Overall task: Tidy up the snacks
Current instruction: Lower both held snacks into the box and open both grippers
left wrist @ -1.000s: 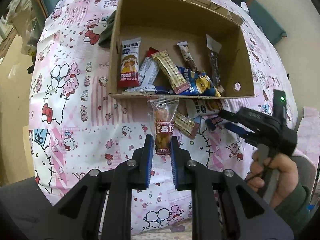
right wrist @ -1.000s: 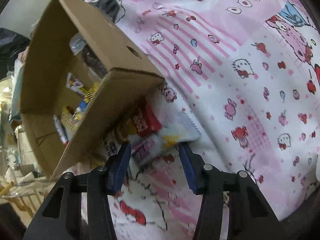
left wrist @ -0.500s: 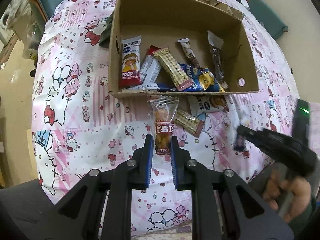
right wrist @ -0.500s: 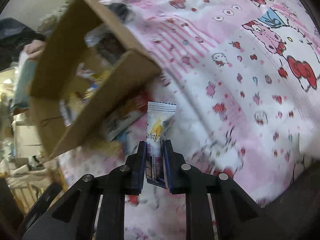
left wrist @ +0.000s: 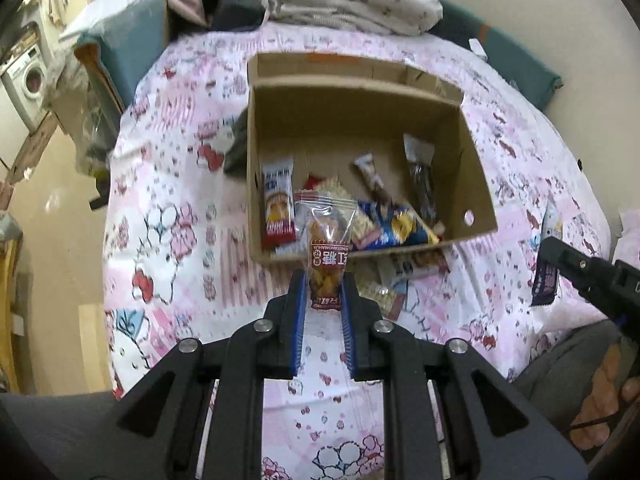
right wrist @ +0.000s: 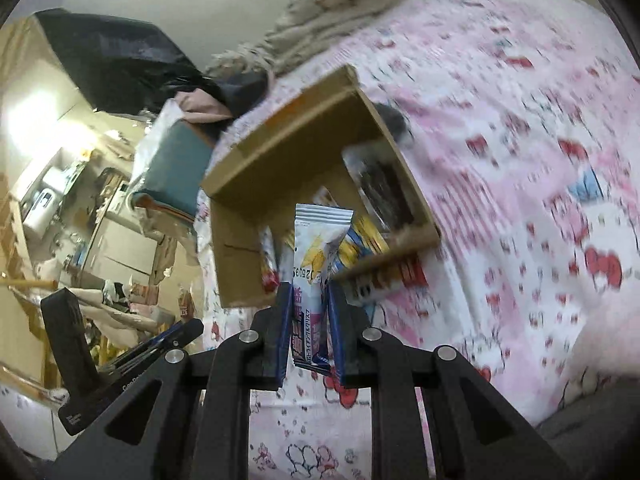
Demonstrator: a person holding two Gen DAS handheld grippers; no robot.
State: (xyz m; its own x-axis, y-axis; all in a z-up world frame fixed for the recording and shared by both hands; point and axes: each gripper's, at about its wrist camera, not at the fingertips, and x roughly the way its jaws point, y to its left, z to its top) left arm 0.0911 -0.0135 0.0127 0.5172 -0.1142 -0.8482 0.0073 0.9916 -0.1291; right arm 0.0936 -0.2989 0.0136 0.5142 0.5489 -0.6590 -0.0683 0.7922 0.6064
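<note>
Above cardboard box [left wrist: 476,184]: left tool [left wrist: 325,294] grips red-label snack [left wrist: 328,252]; right tool [right wrist: 308,320] pinches white packet [right wrist: 316,264].

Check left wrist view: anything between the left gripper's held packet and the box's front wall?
Only patterned bedsheet. The red-label packet in the left gripper overlaps the cardboard box front wall; loose snacks lie rightward.

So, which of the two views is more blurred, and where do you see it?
Right wrist view: clearly more blurred; the pink bedsheet and the cardboard box are smeared, while the white snack packet in the jaws stays sharp. Left wrist view: only mild softness on the sheet; the red label on the clear snack bag is readable. Both bend strongly toward the edges.
</note>
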